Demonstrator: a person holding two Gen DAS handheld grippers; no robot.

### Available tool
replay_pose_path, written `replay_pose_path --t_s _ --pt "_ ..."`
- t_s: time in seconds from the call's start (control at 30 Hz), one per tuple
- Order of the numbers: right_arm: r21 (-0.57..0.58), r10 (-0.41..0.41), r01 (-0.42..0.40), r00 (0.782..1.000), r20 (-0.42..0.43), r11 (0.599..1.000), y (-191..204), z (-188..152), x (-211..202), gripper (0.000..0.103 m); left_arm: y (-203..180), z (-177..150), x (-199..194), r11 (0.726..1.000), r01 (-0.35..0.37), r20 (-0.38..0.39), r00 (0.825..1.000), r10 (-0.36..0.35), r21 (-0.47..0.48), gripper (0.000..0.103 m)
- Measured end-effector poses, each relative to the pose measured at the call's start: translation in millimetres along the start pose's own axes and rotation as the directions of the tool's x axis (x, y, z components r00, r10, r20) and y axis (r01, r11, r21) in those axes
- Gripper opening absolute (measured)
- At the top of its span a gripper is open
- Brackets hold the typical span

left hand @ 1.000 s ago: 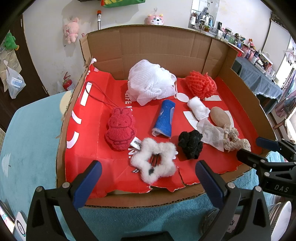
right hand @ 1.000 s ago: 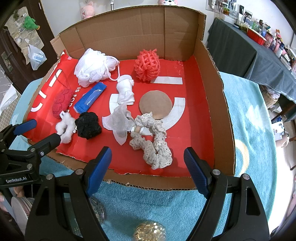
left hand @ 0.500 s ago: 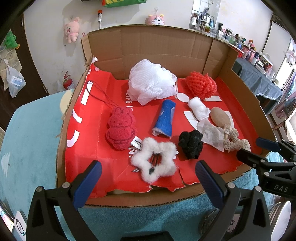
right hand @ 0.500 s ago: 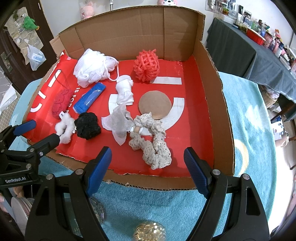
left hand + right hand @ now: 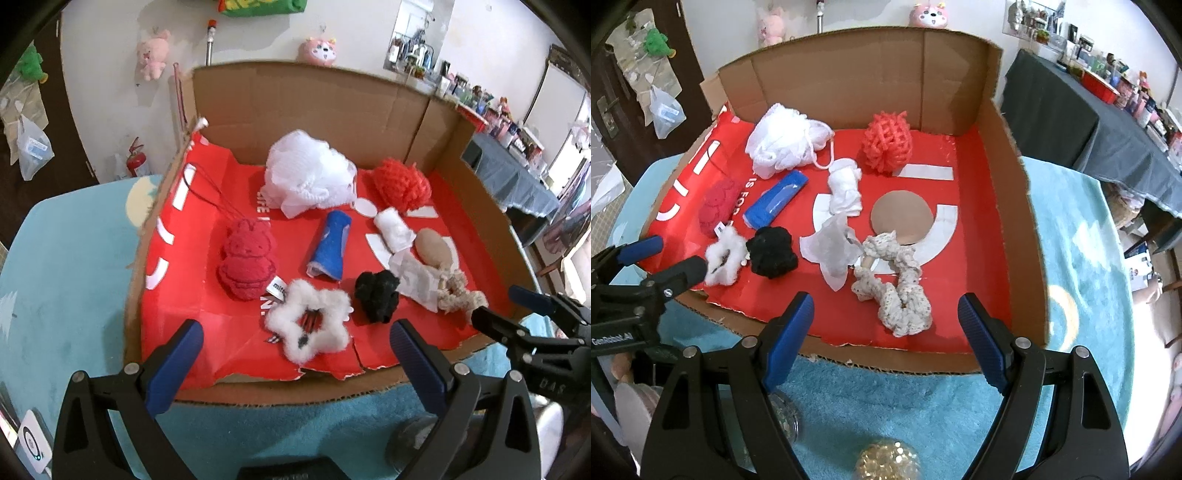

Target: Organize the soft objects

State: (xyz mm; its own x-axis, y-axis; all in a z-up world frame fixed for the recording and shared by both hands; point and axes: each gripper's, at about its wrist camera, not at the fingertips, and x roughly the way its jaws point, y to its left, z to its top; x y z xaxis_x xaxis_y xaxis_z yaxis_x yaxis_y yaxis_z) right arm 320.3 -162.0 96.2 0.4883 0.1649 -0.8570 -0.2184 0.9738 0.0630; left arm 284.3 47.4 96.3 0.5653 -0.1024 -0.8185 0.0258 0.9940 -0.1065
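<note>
A cardboard box [image 5: 306, 107] [image 5: 1015, 206] with a red liner holds several soft objects: a white mesh pouf [image 5: 310, 177] [image 5: 783, 142], an orange mesh sponge [image 5: 400, 184] [image 5: 886, 142], a red bunny sponge [image 5: 247, 260], a blue roll [image 5: 330, 243] [image 5: 775, 199], a white star scrunchie [image 5: 308, 325] [image 5: 724, 256], a black scrunchie [image 5: 376, 295] [image 5: 772, 251], a white roll [image 5: 844, 188], a white tissue [image 5: 831, 251], a beige crochet scrunchie [image 5: 894, 291] and a tan round pad [image 5: 901, 218]. My left gripper [image 5: 295, 369] and right gripper [image 5: 886, 339] are open and empty over the box's front edge.
The box stands on a teal fluffy cloth [image 5: 1071, 266] [image 5: 74, 258]. A gold bead ball [image 5: 888, 461] and a clear jar [image 5: 783, 413] lie near the front. A dark-covered table [image 5: 1082, 122] with clutter stands at the right. Plush toys hang on the wall behind.
Both grippers stay open. The left wrist view has shifted slightly forward and up toward the box; the objects have not moved.
</note>
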Motion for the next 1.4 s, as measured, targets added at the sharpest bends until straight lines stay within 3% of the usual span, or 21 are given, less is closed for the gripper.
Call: replay_pose_path --t_s 0.1,0.3,0.37,0.43,0.6,0.77,0.9,1.07,1.23,1.4 --pt "0.027 -0.001 0.0 0.999 0.046 1.0 -8 0 -20 0.08 -2 -2 -26 1.0 -0.024 0.077 0.997 0.023 0.02 0.103" --pt "0.039 -0.006 -0.001 0.981 0.196 0.999 -15 -18 -87 0.08 -12 -31 -88 0.998 -0.026 0.232 0.973 0.014 0.049 0.103" --pt "0.021 -0.011 0.006 0.968 0.251 1.0 -11 -38 -112 0.084 -17 -50 -106 0.998 -0.019 0.275 0.961 0.001 0.064 0.103" --pt "-0.005 -0.009 0.011 0.955 0.298 1.0 -5 -57 -128 0.094 -21 -67 -118 0.998 -0.002 0.302 0.953 -0.018 0.066 0.103" --pt "-0.074 0.005 0.023 0.932 0.363 0.997 19 -120 -146 0.096 -29 -116 -131 0.997 0.033 0.327 0.943 -0.052 0.065 0.103" --pt "-0.04 0.003 0.011 0.938 0.348 0.999 25 -164 -128 0.096 -38 -155 -117 0.998 0.012 0.312 0.949 -0.031 0.064 0.103" --pt "-0.015 -0.042 0.049 0.953 0.3 0.999 24 -184 -97 0.096 -42 -172 -91 0.997 -0.001 0.255 0.967 -0.02 0.083 0.103" --pt "0.009 -0.059 0.058 0.974 0.221 0.998 18 -197 -59 0.096 -38 -186 -58 0.999 -0.014 0.169 0.986 0.005 0.048 0.103" --pt "0.028 -0.093 0.089 0.977 0.19 0.996 14 -205 -45 0.096 -38 -192 -43 0.997 -0.068 0.113 0.992 0.062 0.047 0.103" --pt "0.08 -0.08 0.068 0.984 0.161 0.994 2 -206 -39 0.096 -41 -196 -41 0.992 -0.116 0.097 0.989 0.111 0.052 0.103"
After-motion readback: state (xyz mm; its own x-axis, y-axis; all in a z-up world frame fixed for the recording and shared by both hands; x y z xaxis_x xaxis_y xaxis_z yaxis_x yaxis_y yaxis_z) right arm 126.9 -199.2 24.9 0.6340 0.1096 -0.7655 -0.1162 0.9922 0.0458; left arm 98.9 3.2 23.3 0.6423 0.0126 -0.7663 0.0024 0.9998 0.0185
